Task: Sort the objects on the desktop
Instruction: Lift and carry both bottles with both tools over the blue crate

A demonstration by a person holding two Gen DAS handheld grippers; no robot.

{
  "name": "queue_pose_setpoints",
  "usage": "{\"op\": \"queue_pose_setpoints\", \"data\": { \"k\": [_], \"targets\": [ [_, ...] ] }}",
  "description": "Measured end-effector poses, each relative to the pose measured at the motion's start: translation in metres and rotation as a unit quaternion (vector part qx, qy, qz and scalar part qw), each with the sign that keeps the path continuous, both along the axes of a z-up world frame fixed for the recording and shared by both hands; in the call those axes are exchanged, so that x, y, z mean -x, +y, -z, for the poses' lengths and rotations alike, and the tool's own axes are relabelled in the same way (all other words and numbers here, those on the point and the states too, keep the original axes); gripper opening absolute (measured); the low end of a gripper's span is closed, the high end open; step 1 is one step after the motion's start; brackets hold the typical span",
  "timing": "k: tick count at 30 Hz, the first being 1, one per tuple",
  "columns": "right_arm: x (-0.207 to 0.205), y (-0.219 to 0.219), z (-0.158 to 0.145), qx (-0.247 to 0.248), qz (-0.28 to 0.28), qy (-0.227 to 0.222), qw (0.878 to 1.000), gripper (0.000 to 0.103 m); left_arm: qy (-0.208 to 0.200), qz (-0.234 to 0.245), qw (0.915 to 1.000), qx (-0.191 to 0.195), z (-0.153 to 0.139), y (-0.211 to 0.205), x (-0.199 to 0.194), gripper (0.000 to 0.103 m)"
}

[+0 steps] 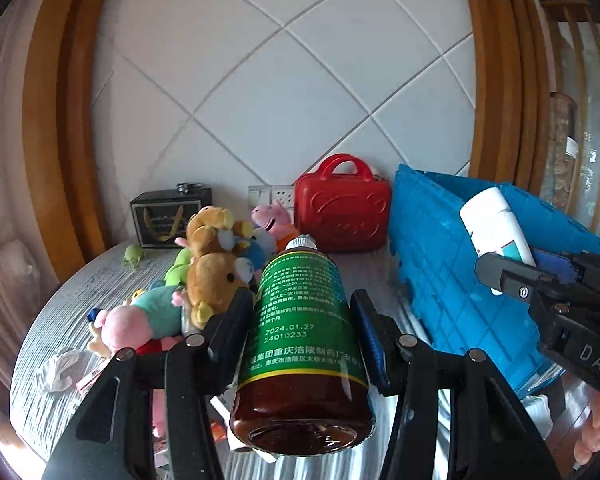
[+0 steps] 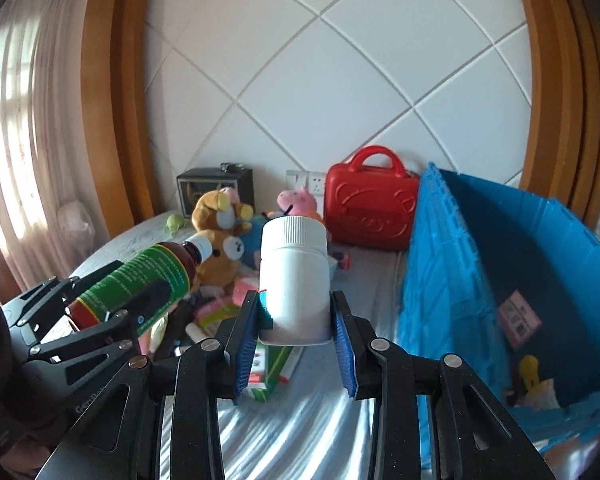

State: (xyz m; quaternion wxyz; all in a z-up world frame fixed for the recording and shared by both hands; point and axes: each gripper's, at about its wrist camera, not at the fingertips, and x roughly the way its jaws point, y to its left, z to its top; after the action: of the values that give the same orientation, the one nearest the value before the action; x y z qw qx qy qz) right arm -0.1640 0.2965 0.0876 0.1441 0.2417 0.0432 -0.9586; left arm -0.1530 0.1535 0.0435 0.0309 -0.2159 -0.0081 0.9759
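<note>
My left gripper (image 1: 302, 332) clamps the syrup bottle (image 1: 300, 344) mid-body, heavy and slick; my right gripper (image 2: 294, 340) pinches the light pill jar (image 2: 294, 280) low.

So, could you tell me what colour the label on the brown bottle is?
Green with pale print, on the brown bottle; clearest in the left wrist view.

Left wrist view: close behind the left gripper (image 1: 300, 332), facing the quilted wall.
Right wrist view: close behind the right gripper (image 2: 294, 332), same heading.
Shared: red case (image 1: 342, 216) (image 2: 370, 216) at 12–1 o'clock, blue crate (image 1: 452, 264) (image 2: 500, 280) at 3 o'clock.
</note>
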Motion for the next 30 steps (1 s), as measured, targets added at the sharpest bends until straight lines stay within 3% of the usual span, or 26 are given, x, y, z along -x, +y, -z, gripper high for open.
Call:
{"op": "queue_pose_setpoints", "data": {
  "k": [5, 10, 14, 17, 19, 22, 26, 30],
  "targets": [
    [0.006, 0.071, -0.042, 0.01, 0.037, 0.035, 0.999, 0.034, 0.015, 0.065, 0.9977, -0.013, -0.032, 0.058, 0.016, 0.05],
    [0.036, 0.16, -0.083, -0.022, 0.066, 0.053, 0.996, 0.034, 0.021, 0.108, 0.9935, -0.029, -0.082, 0.14, 0.049, 0.05],
    [0.094, 0.234, -0.097, -0.051, 0.085, 0.02, 0.995, 0.034, -0.014, 0.138, 0.9894, -0.042, -0.124, 0.214, 0.099, 0.05],
    [0.15, 0.281, -0.084, -0.06, 0.095, -0.035, 0.993, 0.034, -0.052, 0.135, 0.9891, -0.026, -0.133, 0.269, 0.142, 0.05],
    [0.187, 0.306, -0.065, -0.057, 0.1, -0.084, 0.99, 0.034, -0.101, 0.136, 0.9854, -0.014, -0.12, 0.303, 0.175, 0.05],
    [0.234, 0.336, -0.013, -0.039, 0.108, -0.183, 0.976, 0.034, -0.181, 0.132, 0.9742, 0.022, -0.079, 0.347, 0.213, 0.05],
    [0.27, 0.364, 0.075, -0.021, 0.112, -0.335, 0.935, 0.034, -0.291, 0.13, 0.9435, 0.09, -0.001, 0.383, 0.246, 0.05],
    [0.277, 0.37, 0.138, -0.043, 0.112, -0.436, 0.892, 0.034, -0.373, 0.121, 0.9117, 0.123, 0.063, 0.394, 0.261, 0.05]
  ]
}}
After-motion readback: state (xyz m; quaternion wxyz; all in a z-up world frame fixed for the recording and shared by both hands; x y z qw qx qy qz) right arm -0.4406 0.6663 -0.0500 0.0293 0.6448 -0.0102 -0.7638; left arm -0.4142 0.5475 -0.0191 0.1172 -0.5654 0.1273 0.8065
